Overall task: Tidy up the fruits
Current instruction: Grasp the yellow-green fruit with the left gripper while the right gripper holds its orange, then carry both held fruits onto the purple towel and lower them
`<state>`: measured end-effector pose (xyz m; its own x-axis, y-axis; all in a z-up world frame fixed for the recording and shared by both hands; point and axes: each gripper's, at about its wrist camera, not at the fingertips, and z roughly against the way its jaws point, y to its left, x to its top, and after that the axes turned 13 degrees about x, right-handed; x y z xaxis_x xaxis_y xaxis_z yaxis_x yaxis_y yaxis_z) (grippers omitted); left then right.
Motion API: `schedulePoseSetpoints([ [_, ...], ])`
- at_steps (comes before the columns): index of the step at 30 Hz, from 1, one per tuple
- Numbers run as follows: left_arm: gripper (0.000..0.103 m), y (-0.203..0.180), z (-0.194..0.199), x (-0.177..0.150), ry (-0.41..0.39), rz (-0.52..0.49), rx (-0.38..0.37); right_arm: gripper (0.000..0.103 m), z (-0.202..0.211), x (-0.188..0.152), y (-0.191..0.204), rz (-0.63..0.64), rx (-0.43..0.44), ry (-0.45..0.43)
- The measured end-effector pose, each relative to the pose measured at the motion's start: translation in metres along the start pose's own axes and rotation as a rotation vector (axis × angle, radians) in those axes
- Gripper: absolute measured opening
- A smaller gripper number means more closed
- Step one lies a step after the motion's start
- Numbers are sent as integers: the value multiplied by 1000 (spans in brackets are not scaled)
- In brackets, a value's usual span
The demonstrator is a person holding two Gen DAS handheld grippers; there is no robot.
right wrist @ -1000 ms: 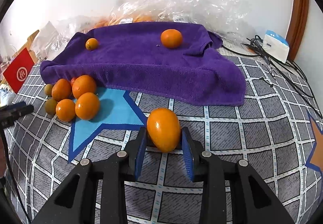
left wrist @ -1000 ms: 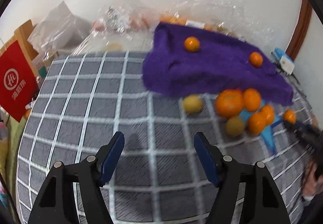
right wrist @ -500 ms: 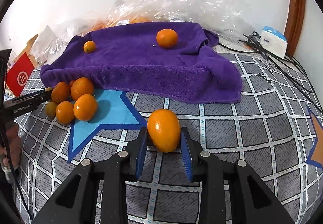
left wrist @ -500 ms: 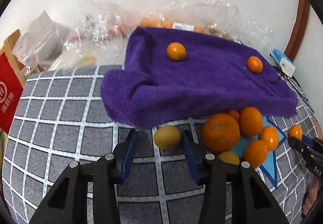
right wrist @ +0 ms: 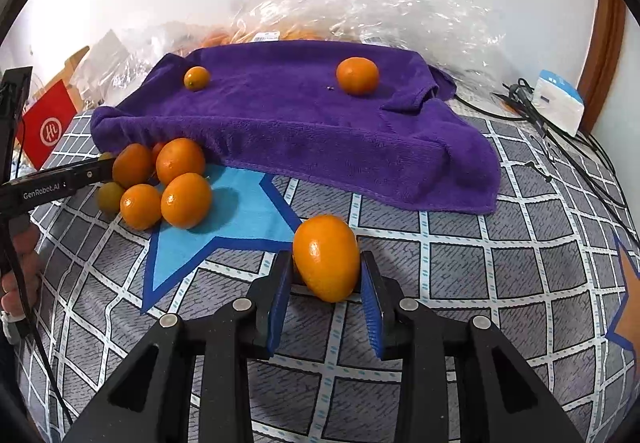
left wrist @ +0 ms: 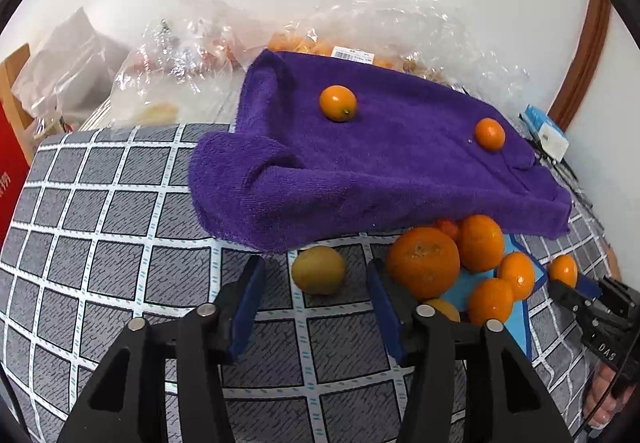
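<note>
A yellowish fruit (left wrist: 318,270) lies on the checked cover just under the edge of the purple towel (left wrist: 380,171). My left gripper (left wrist: 314,267) straddles it; its jaws are opening, with a gap on each side of the fruit. Beside the right finger sits a pile of oranges (left wrist: 424,261). Two small oranges (left wrist: 338,103) (left wrist: 490,134) rest on top of the towel. My right gripper (right wrist: 326,257) is shut on an oval orange (right wrist: 324,239), low over the cover in front of the towel (right wrist: 300,123). The pile (right wrist: 180,183) lies to its left.
Clear plastic bags (left wrist: 192,55) holding more fruit are heaped against the wall behind the towel. A red bag (right wrist: 48,127) stands at the left edge. A white box (right wrist: 558,101) and black cables (right wrist: 560,147) lie at the right. A blue star (right wrist: 224,219) marks the cover.
My left gripper has moved forward and to the right, up to the yellowish fruit; its jaws narrowed around it, then widened a little. The right gripper has kept still, holding the oval orange.
</note>
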<state>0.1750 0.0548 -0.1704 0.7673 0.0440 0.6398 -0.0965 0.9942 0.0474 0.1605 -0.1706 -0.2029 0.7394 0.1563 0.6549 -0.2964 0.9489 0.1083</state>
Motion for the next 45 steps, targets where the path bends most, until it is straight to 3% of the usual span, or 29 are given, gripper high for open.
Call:
schedulePoseSetpoints([
  [7,52,-6,0,2,1,-36,33,32,2,0,-2,-17,4,-11],
  [9,45,-6,0,1,-2,-36,49,32,3,0,-2,-14,-5,-19],
  [11,28,-1,2,2,-7,-11,29,32,5,-1,-1,-12,1,-30],
  [12,25,3,2,2,-7,6,10,32,6,-1,-2,-13,5,-34],
  [16,25,12,7,0,-32,53,-27,32,10,-2,-4,-20,12,-53],
  [24,25,13,33,-2,-173,72,-42,32,17,-3,-4,-21,8,-93],
  [35,25,20,54,-1,-275,114,-94,32,47,15,-7,-57,-11,-172],
  [40,25,23,67,3,-337,132,-60,32,61,33,-7,-76,-49,-194],
  [45,25,27,79,20,-322,178,-40,32,63,61,-12,-84,-78,-214],
])
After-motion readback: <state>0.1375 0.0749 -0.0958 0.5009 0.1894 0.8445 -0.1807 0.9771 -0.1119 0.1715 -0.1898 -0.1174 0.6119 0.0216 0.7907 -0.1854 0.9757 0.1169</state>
